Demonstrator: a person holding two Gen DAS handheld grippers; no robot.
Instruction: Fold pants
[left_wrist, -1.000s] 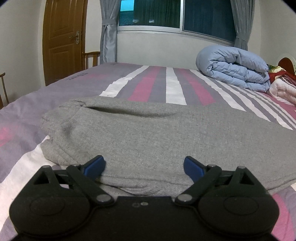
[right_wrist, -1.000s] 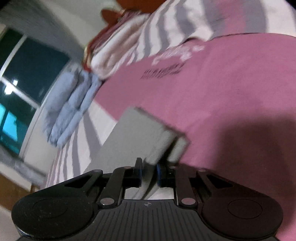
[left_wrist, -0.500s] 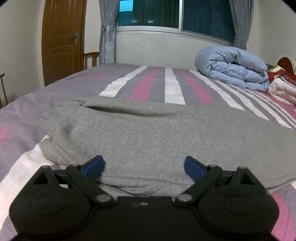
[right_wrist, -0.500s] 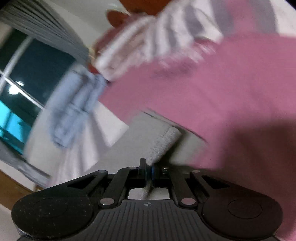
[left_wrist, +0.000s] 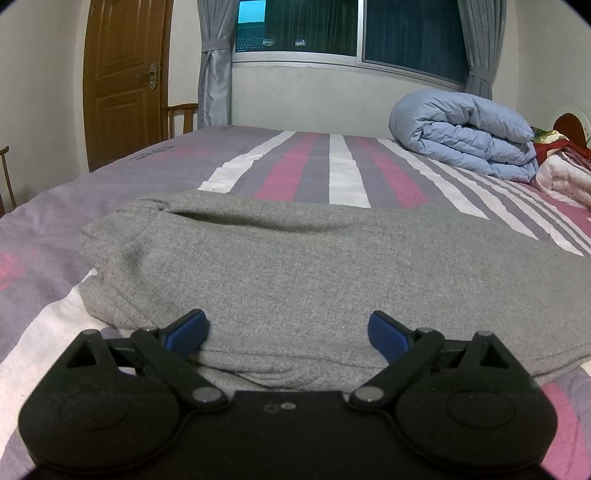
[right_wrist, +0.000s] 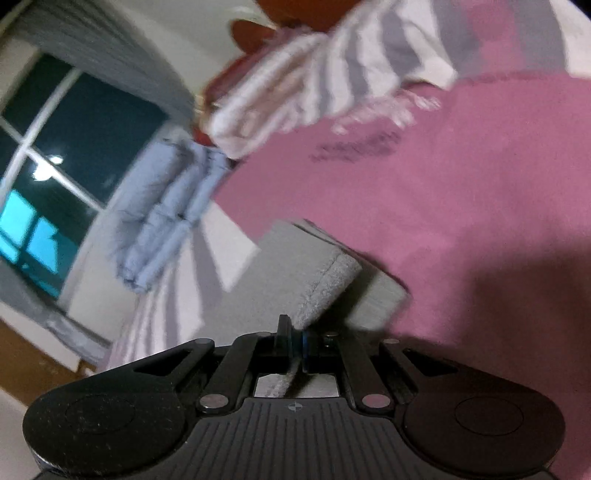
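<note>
In the right wrist view, the black right gripper with blue pads goes from a narrow gap between its fingers a second ago to fingers pressed together on the ribbed hem of the grey knit pants. That hem corner now stands up from the pink part of the bedsheet, lifted and curled, where it lay flatter before. The view swings as well: the folded light-blue quilt and the dark window sit larger and further toward the middle of the picture. Motion blur, heavy half a second ago, has eased somewhat.
</note>
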